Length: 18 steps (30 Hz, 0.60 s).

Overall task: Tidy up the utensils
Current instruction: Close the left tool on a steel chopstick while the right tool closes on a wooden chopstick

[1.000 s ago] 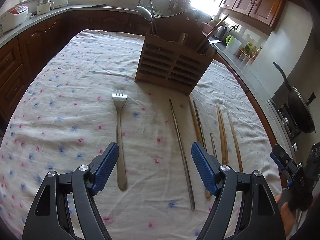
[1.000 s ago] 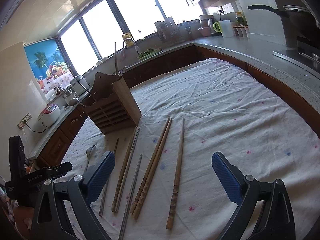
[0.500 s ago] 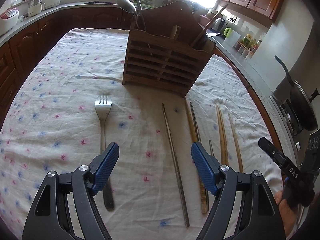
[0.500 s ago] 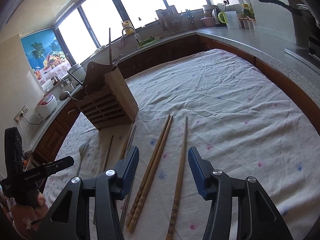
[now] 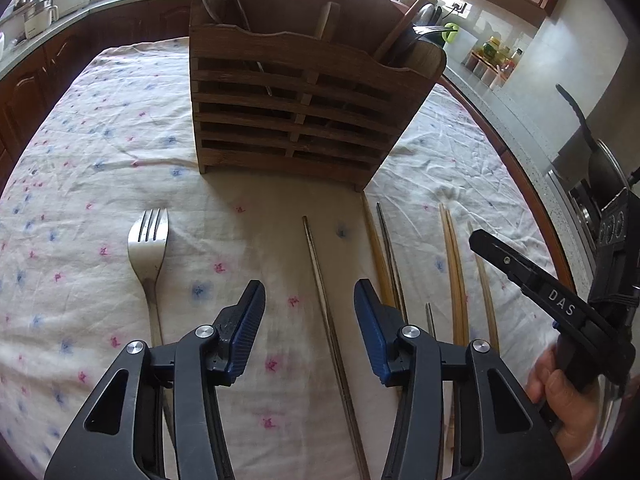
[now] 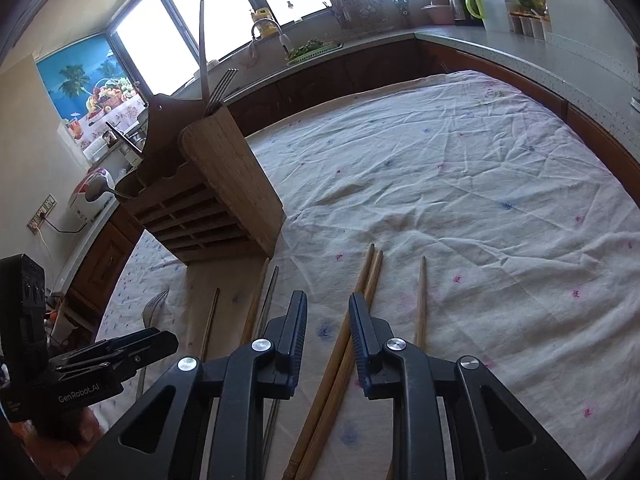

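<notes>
A slatted wooden utensil holder (image 5: 296, 108) stands on the cloth-covered table and also shows in the right wrist view (image 6: 208, 204). In front of it lie a metal fork (image 5: 147, 252), a metal chopstick (image 5: 324, 312) and several wooden chopsticks (image 5: 454, 272). My left gripper (image 5: 309, 300) is open and empty, its jaws either side of the metal chopstick. My right gripper (image 6: 327, 308) is narrowly open and empty, over a pair of wooden chopsticks (image 6: 360, 292).
The white floral tablecloth (image 6: 460, 200) covers the table. Wooden cabinets and a grey countertop (image 6: 500, 48) ring it, with a kettle and jars. A black pan (image 5: 596, 160) sits on the stove at the right. A ladle and utensils stand in the holder.
Both grippers have moved forward and down toward the table. The right jaws have closed from wide open to a narrow gap. The left jaws have narrowed a little.
</notes>
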Each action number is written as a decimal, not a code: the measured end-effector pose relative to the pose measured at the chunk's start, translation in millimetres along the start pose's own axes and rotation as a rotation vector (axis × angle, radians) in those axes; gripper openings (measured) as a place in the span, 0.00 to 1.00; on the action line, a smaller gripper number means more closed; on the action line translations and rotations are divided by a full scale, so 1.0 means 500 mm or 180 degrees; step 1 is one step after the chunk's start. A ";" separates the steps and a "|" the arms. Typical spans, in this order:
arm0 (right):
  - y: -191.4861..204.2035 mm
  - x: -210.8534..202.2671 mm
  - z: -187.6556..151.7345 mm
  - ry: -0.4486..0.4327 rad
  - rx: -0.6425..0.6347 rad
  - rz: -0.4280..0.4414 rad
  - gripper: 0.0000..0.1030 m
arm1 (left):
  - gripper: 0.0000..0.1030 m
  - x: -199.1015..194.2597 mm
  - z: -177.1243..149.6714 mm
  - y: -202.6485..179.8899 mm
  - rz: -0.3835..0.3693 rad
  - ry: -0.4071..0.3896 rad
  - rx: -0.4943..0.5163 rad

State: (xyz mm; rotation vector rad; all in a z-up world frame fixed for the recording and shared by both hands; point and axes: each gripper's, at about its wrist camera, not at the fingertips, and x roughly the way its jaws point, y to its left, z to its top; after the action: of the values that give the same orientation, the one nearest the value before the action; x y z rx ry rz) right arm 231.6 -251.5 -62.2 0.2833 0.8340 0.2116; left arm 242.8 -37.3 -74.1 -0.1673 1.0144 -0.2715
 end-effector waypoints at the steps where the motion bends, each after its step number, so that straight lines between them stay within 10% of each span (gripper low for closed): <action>1: 0.000 0.013 0.004 0.0035 -0.0005 -0.0019 0.21 | 0.44 0.006 0.004 0.000 -0.0003 0.0017 0.0007; 12: -0.010 0.092 0.042 0.0306 -0.0127 -0.0286 0.15 | 0.32 0.070 0.036 -0.016 0.0037 0.0180 0.0186; 18: 0.016 0.107 0.043 0.0313 -0.0399 -0.0481 0.11 | 0.06 0.084 0.041 -0.030 0.0157 0.0145 0.0374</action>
State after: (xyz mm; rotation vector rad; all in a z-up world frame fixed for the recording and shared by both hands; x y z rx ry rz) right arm 282.5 -231.6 -83.1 0.0920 0.9314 0.1364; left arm 278.9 -63.9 -93.8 -0.0297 1.0435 -0.2902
